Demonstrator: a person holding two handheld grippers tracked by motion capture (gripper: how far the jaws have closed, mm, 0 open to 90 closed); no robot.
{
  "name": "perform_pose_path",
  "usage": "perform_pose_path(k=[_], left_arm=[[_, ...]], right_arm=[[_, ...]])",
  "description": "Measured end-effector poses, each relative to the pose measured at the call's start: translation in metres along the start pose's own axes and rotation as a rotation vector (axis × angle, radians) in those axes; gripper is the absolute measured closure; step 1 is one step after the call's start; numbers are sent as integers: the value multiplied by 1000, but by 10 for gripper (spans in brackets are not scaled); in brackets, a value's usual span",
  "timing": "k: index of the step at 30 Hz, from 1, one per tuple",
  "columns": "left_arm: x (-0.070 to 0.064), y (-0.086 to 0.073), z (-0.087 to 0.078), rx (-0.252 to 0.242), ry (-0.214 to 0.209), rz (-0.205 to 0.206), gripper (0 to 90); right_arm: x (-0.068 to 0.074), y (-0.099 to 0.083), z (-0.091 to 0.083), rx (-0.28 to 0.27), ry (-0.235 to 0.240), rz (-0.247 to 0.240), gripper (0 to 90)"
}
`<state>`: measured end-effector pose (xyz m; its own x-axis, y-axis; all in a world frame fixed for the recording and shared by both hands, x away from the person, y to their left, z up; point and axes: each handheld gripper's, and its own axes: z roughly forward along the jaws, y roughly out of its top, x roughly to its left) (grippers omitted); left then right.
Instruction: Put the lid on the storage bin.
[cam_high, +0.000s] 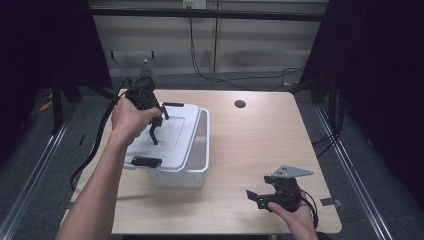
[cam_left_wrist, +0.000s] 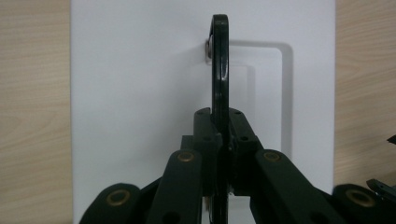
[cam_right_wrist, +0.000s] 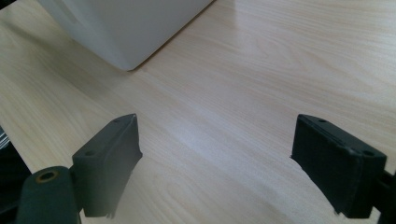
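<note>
White lid (cam_high: 170, 131), handle (cam_left_wrist: 220, 70) clamped by left gripper (cam_high: 156, 131) (upright), right gripper (cam_high: 257, 196) agape

Table (cam_high: 250, 150): pale wood-grain laminate, smooth, faint sheen. Storage box (cam_high: 185, 172): white translucent plastic. Lid (cam_left_wrist: 140, 93): white plastic, smooth, matt. Lid handle (cam_left_wrist: 220, 70): black, glossy. Right gripper (cam_right_wrist: 215, 163) pads: black, matt.

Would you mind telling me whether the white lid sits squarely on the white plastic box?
No: the white lid is shifted left, exposing the white plastic box along its right rim, with the left gripper shut on the lid's black handle.
</note>
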<state>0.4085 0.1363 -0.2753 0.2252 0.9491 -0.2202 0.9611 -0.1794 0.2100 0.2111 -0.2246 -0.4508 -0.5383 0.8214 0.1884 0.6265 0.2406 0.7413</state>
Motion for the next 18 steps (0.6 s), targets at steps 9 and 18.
perform_pose_path(k=[9, 18], left_arm=[[-8, 1, 7, -12, 0, -50, 847], [-12, 2, 10, -11, -18, -112, 847]], right_arm=[[0, 0, 0, -1, 2, 0, 145], [0, 0, 0, -1, 4, 0, 144]])
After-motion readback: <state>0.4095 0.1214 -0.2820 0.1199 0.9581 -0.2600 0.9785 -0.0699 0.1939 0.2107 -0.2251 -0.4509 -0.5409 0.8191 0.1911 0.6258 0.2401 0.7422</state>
